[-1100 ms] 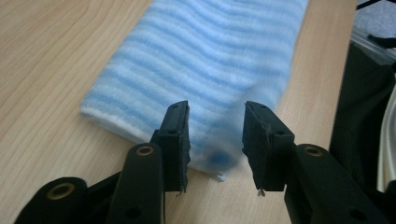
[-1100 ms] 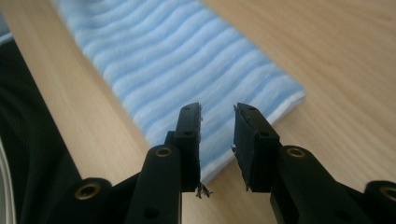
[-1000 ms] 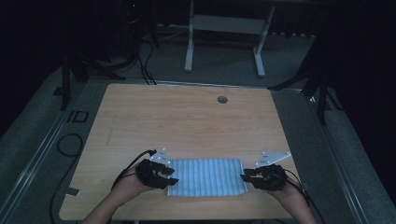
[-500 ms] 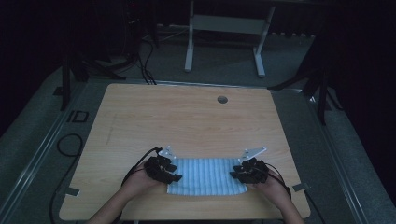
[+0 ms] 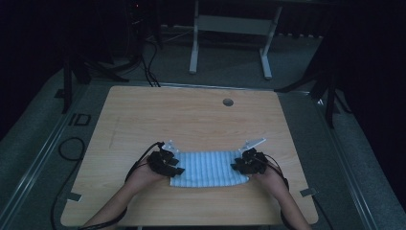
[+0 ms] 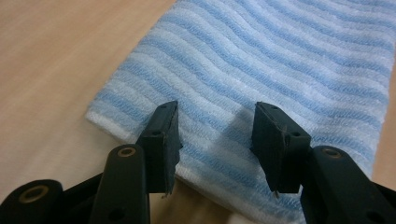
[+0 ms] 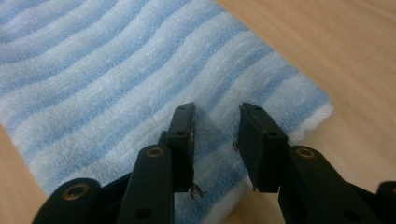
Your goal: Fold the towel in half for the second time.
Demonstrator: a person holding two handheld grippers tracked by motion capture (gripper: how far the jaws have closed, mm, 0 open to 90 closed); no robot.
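A blue-and-white striped towel (image 5: 208, 168) lies flat near the front edge of the wooden table (image 5: 191, 115). My left gripper (image 5: 173, 168) hovers over the towel's left end. In the left gripper view the towel (image 6: 289, 56) runs away from the left gripper (image 6: 215, 112), whose jaws stand apart just above a near corner with nothing between them. My right gripper (image 5: 238, 166) is over the towel's right end. The right gripper view shows the right gripper (image 7: 217, 112) with jaws parted above the towel (image 7: 93, 70) near its corner, pinching nothing.
A round cable hole (image 5: 228, 102) sits near the table's far edge. Beyond the table, a white desk frame (image 5: 230, 28) stands on the grey floor. Black cables (image 5: 72, 148) loop on the floor to the left.
Both hands have come inward from beside the towel's ends and now sit lower over those ends. The towel lies flat as before.
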